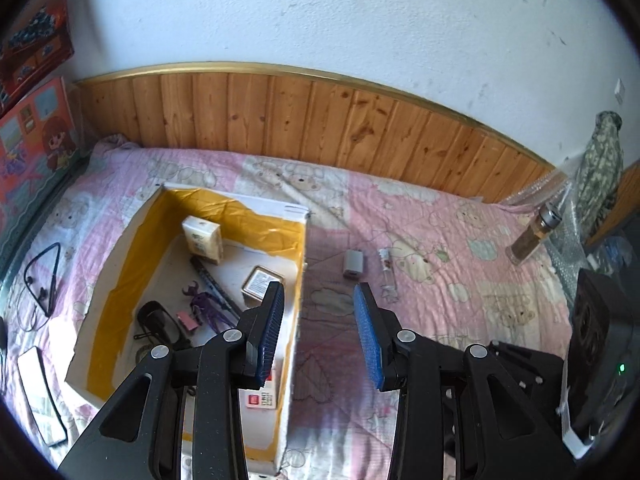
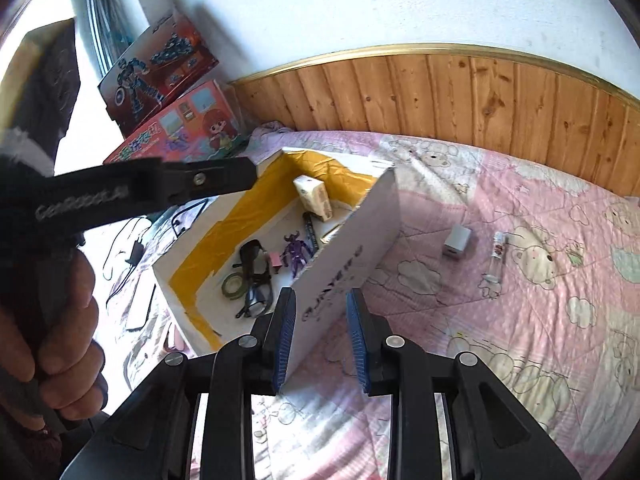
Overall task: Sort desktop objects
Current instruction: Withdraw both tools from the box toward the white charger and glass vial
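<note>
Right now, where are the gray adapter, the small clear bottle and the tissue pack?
Gray adapter [image 1: 353,263], left wrist view, centre of its top face.
Small clear bottle [image 1: 387,274], left wrist view, mid-body.
Tissue pack [image 1: 202,238], left wrist view, front face, inside the box.

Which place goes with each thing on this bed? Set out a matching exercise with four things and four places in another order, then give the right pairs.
Things:
1. tissue pack
2. small grey box
3. brown-filled bottle
4. earphone cable

Places:
A. flat on the quilt, just right of the box's wall
B. standing upright at the far right of the bed
C. on the quilt, left of the box
D. inside the yellow-lined box, near its far wall

Pairs: 1-D, 2-A, 3-B, 4-C
</note>
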Demonstrator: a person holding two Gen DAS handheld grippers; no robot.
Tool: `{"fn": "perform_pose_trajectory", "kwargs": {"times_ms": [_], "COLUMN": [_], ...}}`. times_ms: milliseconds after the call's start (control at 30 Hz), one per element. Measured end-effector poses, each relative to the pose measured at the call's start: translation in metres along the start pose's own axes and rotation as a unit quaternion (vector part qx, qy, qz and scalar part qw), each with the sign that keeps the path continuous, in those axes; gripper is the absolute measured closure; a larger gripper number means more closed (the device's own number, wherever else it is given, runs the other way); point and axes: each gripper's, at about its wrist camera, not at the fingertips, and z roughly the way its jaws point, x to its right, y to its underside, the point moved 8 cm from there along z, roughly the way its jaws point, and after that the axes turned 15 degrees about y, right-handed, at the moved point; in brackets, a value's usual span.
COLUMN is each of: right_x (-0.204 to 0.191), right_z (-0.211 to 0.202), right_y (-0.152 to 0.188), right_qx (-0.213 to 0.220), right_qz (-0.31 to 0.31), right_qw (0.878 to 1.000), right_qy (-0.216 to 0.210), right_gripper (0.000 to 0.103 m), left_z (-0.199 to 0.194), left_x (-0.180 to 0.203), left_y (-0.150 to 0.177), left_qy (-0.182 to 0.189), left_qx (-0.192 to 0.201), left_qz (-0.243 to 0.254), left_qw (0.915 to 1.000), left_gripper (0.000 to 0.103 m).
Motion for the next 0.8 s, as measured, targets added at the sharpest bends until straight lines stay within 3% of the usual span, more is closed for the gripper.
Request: {"fn": "perform_pose_trajectory", "kwargs": {"times_ms": [233,533,667,800], "right_x": [0.077,0.137,0.156,0.166], "right_z": [0.033,0.109,0.144,0.172], "right_y": [0.005,0.011,0.004,-0.001], "right_qx": [-0.028,-0.074,-0.091,-0.097], "right_qz": [0.059,0.081,0.094,0.095], "right_qw": [0.996,0.989,0.985,0.985], "right_qy": [0.053,0.103,0.109,0.110], "right_gripper": [0.075,0.075,0.075,0.070], "left_z": [0.040,0.111,0.159,0.199], "left_x": [0.028,0.048,0.040,0.023], "left_y": [0.012,0.026,0.032,0.026], "left_qy": [0.018,0.029,0.020,0.018], "left_qx": [-0.039,-0.101,-0.135,-0.139], "left_qz": [0.029,0.054,0.025,-0.021], "left_qw": [0.9987,0.9930,0.9904,0.9899], "left_gripper": [0.065,0.060,0.060,0.060]}}
